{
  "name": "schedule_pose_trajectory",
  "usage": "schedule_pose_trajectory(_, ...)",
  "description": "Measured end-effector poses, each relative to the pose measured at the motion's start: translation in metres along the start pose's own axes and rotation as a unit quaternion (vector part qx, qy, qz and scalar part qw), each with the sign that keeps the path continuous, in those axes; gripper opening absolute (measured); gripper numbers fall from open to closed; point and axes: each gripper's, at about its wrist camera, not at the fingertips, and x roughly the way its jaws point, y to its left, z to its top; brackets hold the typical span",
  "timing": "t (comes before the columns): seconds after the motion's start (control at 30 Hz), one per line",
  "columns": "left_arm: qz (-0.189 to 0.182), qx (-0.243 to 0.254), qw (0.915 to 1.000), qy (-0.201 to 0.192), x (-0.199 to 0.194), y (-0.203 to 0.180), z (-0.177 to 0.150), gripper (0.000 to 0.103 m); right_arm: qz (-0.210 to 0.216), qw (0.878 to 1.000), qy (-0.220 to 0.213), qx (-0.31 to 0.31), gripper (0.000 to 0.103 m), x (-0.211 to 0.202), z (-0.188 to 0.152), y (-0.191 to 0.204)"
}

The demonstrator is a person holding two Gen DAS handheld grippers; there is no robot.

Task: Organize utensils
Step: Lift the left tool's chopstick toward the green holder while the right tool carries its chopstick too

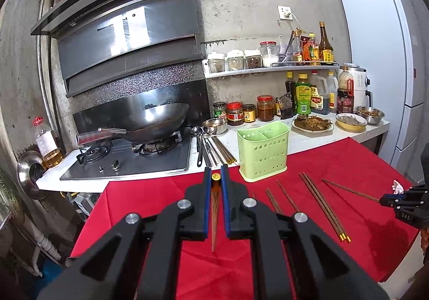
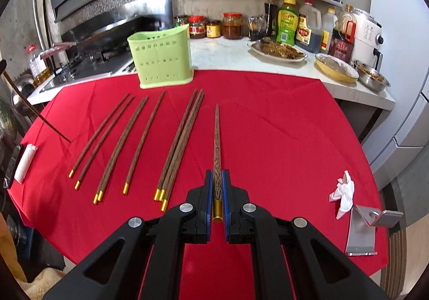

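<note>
We see two hand-held grippers at work over a surface point(image 2: 268, 117) draped in red cloth. The left hand-held gripper point(image 1: 216, 174) is clamped on one wooden chopstick point(image 1: 214, 208), its gold-capped end sitting between the blue pads and its thin tip pointing back toward the camera, above the cloth. The right hand-held gripper point(image 2: 217, 179) is likewise closed on a second chopstick point(image 2: 216, 144); here the gold cap lies back between the pads and the tapered shaft points forward toward the far edge of the cloth. To the left of that shaft, the remaining chopsticks point(image 2: 150, 144) lie on the cloth in loose pairs and one tighter bundle, gold ends toward us. The green perforated utensil holder point(image 2: 162, 57) stands upright at the far edge of the red cloth, where it meets the white countertop point(image 2: 222, 54), and we can make out a divider inside it from the left view. A crumpled white tissue point(image 2: 344, 194) rests on the cloth to the right, near a metal bracket point(image 2: 367, 230). Behind the holder, metal spoons and chopsticks point(image 1: 211, 147) lie beside the stove.
</note>
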Motion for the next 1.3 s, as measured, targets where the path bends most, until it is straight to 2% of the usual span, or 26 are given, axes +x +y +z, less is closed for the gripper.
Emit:
schedule_pose_trajectory(0.17,0.000,0.003,1.0000,0.000,0.000,-0.001,0.000,0.007,0.004,1.000,0.013,0.003,0.007,0.005,-0.006,-0.002)
schedule_pose_trajectory(0.33,0.000,0.003,1.0000,0.001,0.000,-0.001,0.000,0.007,0.005,1.000,-0.008,0.003,0.007,-0.008,-0.002,-0.001)
schedule_pose_trajectory(0.8,-0.001,0.012,0.9998,-0.014,-0.008,-0.006,-0.009,0.007,0.003,0.999,0.031,0.002,0.007,0.017,-0.016,0.001)
schedule_pose_trajectory(0.9,0.001,0.021,0.9996,-0.020,-0.011,-0.008,-0.013,0.007,0.002,1.000,-0.006,0.003,0.007,-0.003,-0.010,0.002)
schedule_pose_trajectory(0.93,0.000,0.020,0.9996,-0.020,-0.011,-0.008,-0.013,0.007,-0.003,0.999,-0.033,0.002,0.007,-0.018,-0.002,0.003)
schedule_pose_trajectory(1.07,-0.001,0.013,0.9997,-0.021,-0.012,-0.007,-0.015,0.007,-0.005,0.995,-0.099,-0.001,0.006,-0.055,0.028,0.003)
schedule_pose_trajectory(1.17,-0.006,0.005,0.9998,-0.019,-0.010,-0.005,-0.013,0.007,-0.007,0.992,-0.125,-0.007,0.000,-0.067,0.051,0.003)
schedule_pose_trajectory(1.3,-0.023,-0.006,0.9996,-0.013,-0.001,0.003,-0.004,0.007,0.000,0.991,-0.135,-0.009,0.000,-0.068,0.078,0.001)
